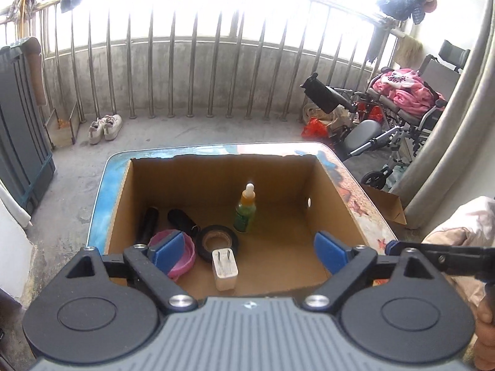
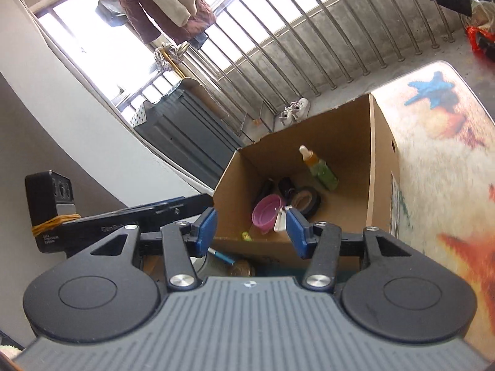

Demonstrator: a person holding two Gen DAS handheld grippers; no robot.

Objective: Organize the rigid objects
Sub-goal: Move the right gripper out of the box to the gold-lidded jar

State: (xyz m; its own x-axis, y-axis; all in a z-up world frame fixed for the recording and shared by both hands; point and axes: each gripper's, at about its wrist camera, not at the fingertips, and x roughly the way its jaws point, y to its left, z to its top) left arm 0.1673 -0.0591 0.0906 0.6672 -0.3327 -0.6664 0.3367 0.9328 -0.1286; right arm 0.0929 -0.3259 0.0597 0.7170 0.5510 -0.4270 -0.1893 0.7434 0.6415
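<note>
L cam above box, R cam tilted, near

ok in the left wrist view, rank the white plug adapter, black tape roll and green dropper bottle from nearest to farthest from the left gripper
Ranked from the left gripper:
1. White plug adapter, standing between the open fingers, box front.
2. Black tape roll, just behind the adapter, slightly left.
3. Green dropper bottle, upright, farther back near the cardboard box's centre.

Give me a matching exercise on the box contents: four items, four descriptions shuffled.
Items:
1. dropper bottle
2. tape roll
3. charger plug
4. bowl

Descriptions:
A. pink, at the left
B. black ring, lying flat
C. white, prongs up, nearest the camera
D. standing upright, green

Pairs: 1-D, 2-B, 3-C, 4-A
</note>
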